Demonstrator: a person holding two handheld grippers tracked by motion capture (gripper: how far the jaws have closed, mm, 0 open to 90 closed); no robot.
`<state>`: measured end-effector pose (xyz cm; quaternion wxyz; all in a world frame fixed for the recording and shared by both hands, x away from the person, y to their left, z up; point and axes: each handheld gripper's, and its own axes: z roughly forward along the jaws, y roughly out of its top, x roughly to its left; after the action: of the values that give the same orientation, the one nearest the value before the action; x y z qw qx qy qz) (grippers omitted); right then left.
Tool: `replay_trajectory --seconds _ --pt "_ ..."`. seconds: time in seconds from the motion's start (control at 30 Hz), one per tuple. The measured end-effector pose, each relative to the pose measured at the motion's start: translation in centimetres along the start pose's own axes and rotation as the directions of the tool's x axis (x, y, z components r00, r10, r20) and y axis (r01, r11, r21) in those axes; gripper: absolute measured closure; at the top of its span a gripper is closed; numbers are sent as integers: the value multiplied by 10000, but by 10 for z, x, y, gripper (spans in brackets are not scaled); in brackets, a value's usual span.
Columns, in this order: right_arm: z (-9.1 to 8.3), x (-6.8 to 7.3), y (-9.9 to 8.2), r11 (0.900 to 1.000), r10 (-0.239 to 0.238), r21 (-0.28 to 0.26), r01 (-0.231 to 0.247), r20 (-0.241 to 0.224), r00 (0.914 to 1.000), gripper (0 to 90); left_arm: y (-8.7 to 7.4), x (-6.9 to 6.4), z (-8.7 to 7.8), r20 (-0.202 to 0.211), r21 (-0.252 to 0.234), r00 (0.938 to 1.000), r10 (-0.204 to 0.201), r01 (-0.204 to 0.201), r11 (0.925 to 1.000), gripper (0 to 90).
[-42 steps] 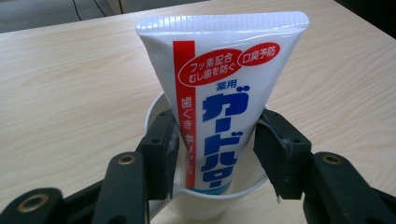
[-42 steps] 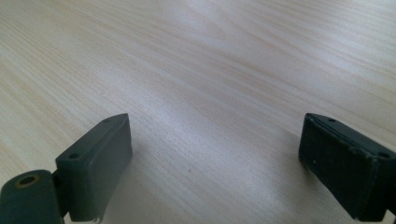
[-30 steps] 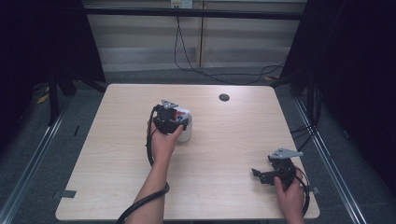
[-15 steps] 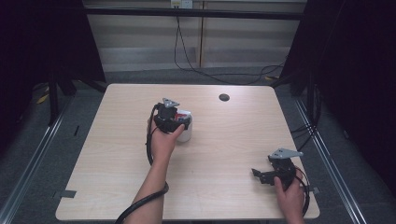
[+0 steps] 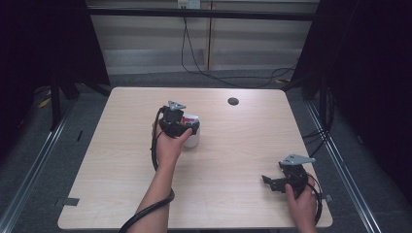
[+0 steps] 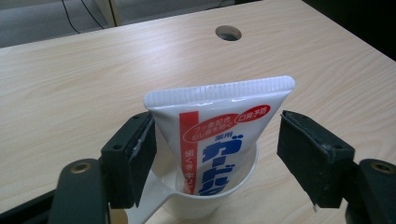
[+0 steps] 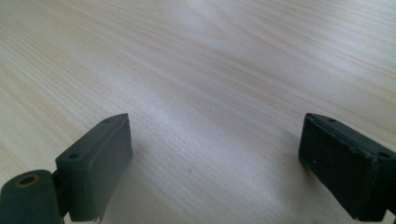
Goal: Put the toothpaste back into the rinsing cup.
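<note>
High view: my left arm runs up from the bottom edge, forearm stretched toward the middle of the table (image 5: 121,170), hand wrapped round the left gripper (image 5: 187,127), which hangs right over the white cup (image 5: 192,141). The tube (image 5: 190,118) pokes up out of the cup just beside the gripper's body. My right hand (image 5: 302,204) sits low at the near right corner, holding the right gripper (image 5: 266,180) close to the tabletop, its jaws aimed left, well apart from the cup.

Left gripper view: I'm looking down along my two black jaws, and they've just been opening. The tube (image 6: 219,130) stands in the cup (image 6: 205,200) between them, crimped end up, leaning a little. The left pad sits just beside the tube's edge; I can't tell if it grazes it. The right pad is clear, with a gap showing. So I'm wide open around the tube, not pinching it. The cup's handle points back toward me.

Right gripper view: my jaws spread wide over bare wood, with nothing between them, tilted down close to the surface.
</note>
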<state>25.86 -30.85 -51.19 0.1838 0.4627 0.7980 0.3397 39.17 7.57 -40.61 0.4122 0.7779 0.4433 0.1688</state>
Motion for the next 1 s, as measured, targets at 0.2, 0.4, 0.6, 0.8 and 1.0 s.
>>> replay_trajectory --seconds 0.2,0.4,0.6,0.8,1.0 --pt "0 0 0 10000 -8 4 8 9 10000 92 -4 4 -3 20 79 9999 -144 143 9999 264" --pt "0 0 0 10000 2 1 -2 2 10000 92 -3 7 -9 103 -54 9999 -60 60 10000 258" --pt "0 0 0 10000 -7 5 7 7 10000 92 -5 12 -15 179 -135 9997 -164 167 9998 251" --pt "0 0 0 10000 1 1 -1 2 10000 92 -11 16 -19 172 -185 9993 -321 324 9993 250" --pt "0 0 0 10000 -26 13 26 -4 10000 92 -15 22 -26 190 -290 9990 -409 414 9987 247"
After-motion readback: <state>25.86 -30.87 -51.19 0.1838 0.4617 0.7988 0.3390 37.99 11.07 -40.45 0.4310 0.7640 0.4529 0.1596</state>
